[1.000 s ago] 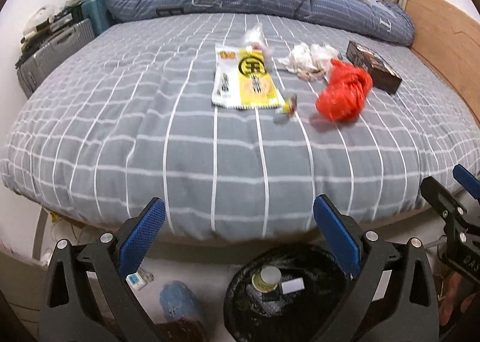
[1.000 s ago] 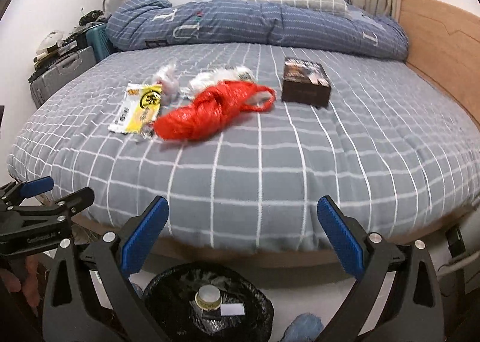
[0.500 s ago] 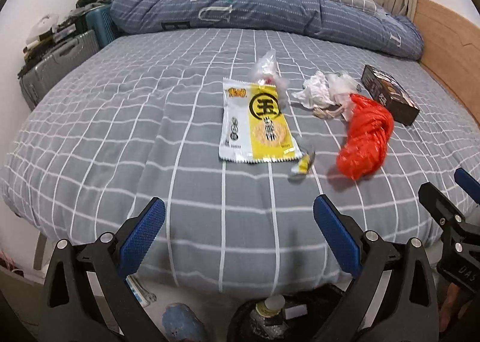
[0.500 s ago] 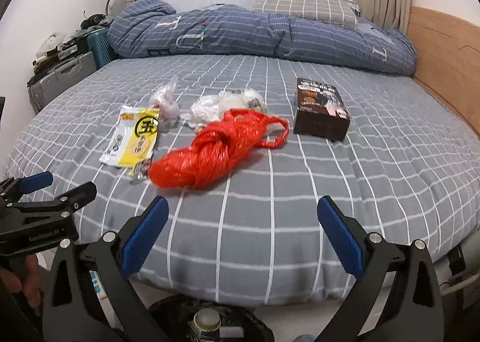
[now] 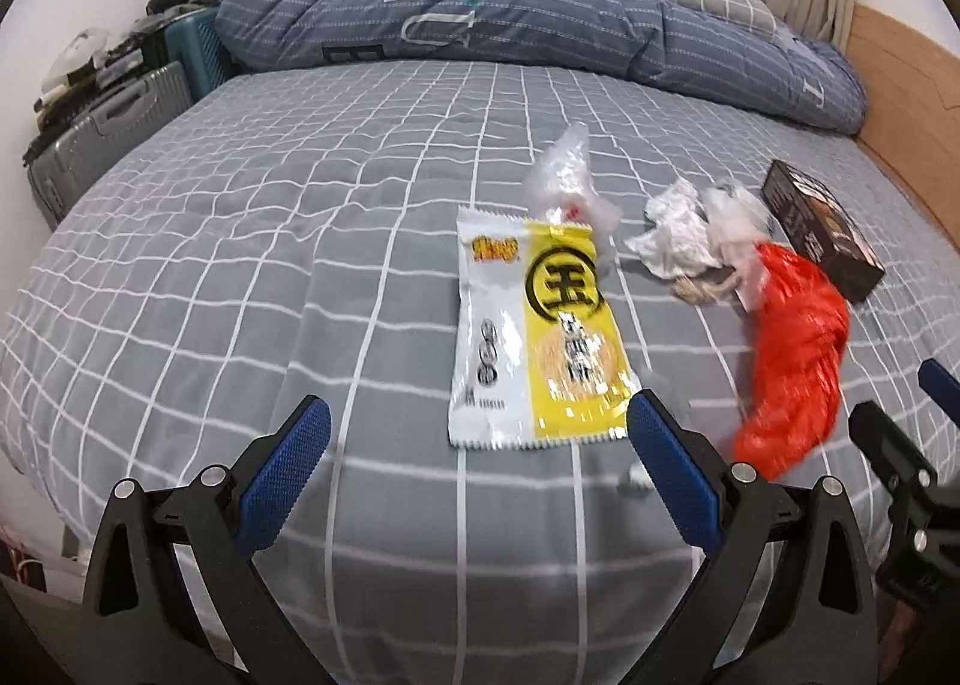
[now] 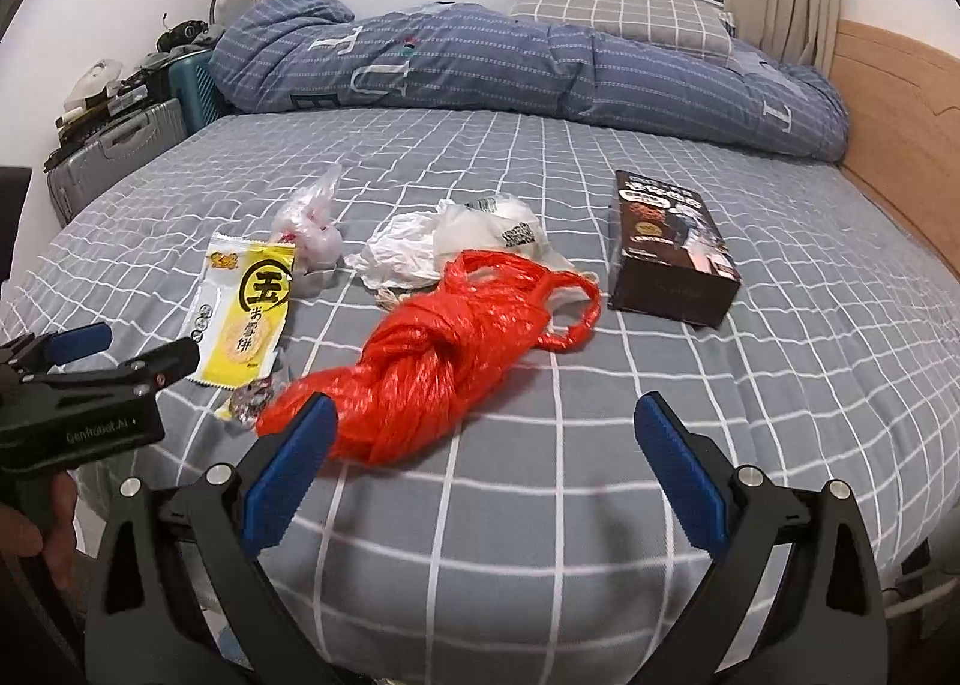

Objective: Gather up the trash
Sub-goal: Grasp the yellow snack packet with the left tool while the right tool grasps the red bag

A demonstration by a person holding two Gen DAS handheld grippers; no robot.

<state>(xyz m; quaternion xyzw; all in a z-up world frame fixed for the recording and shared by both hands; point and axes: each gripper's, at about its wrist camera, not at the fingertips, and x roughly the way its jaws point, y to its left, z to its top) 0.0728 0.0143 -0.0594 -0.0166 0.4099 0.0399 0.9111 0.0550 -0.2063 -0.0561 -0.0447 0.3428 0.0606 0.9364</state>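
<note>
Both grippers [image 5: 474,445] [image 6: 480,448] gape over checked grey bed [image 6: 600,505] — trash-strewn.

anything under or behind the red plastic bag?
Behind the red plastic bag, a crumpled white bag lies against its far end, with a bit of beige string poking out between them. Whatever lies beneath the red bag is covered; only bedsheet shows around it.

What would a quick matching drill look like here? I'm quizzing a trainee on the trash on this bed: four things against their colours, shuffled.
Things:
1. bag
2. wrapper
3. box
4. tissue

Colours:
A. white
B. dark brown
C. red
D. yellow and white

Pairs: 1-C, 2-D, 3-B, 4-A
</note>
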